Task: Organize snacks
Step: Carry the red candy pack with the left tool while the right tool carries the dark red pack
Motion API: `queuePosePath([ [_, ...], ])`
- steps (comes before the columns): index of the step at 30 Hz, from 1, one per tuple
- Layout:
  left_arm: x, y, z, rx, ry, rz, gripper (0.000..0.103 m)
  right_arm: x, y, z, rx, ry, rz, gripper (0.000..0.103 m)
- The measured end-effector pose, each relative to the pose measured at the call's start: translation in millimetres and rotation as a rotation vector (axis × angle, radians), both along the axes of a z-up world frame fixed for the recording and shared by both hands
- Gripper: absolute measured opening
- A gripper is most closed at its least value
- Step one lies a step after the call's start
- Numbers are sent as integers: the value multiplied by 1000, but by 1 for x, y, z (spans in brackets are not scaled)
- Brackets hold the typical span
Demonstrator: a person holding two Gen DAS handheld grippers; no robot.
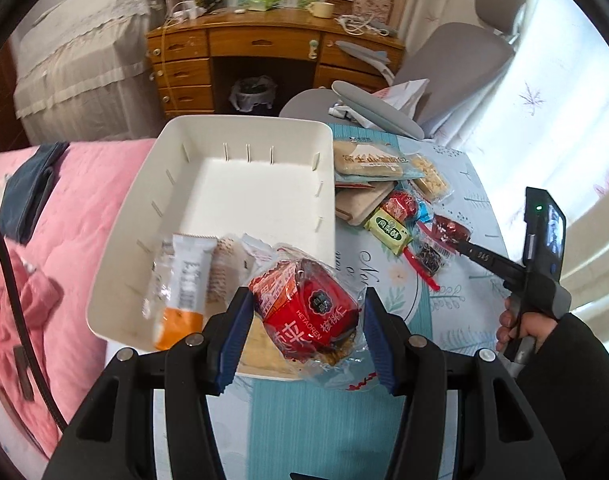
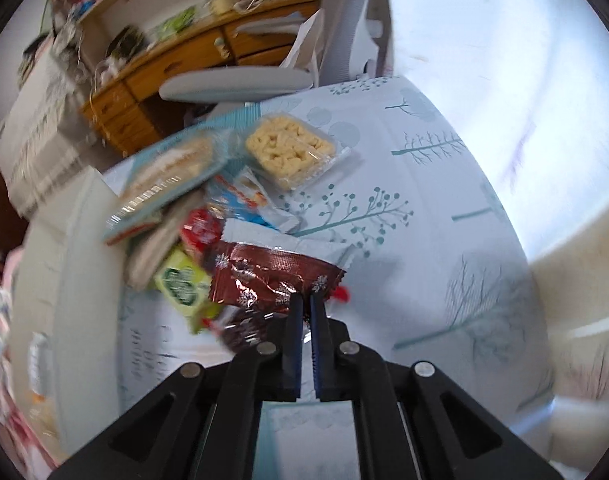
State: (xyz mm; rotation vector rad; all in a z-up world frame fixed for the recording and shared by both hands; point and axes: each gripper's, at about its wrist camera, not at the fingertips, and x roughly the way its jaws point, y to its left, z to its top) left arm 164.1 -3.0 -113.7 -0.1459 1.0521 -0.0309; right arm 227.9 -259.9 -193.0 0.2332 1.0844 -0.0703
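Left wrist view: left gripper [image 1: 306,328] fingers clamped on a red snack pack [image 1: 308,312] over the white tray's [image 1: 144,216] near corner; release low inside. Right wrist view: right gripper [image 2: 306,300] fingers together, pinching the dark red wrapper [image 2: 260,276] by its edge above the desk [image 2: 424,240]; lift gently.

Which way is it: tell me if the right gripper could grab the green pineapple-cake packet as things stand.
Probably not yet. The right gripper has its jaws shut on the dark red wrapper, so they are occupied; the green packet lies exposed just beside it on the tablecloth.
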Motion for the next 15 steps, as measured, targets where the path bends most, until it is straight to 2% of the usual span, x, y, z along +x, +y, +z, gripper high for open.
queuePosePath([
  [6, 1, 28, 5, 8, -15, -76, 53, -27, 26, 25, 82, -44, -95, 3],
  [15, 2, 71, 0, 25, -6, -134, 53, -52, 90, 54, 135, -144, -94, 3],
])
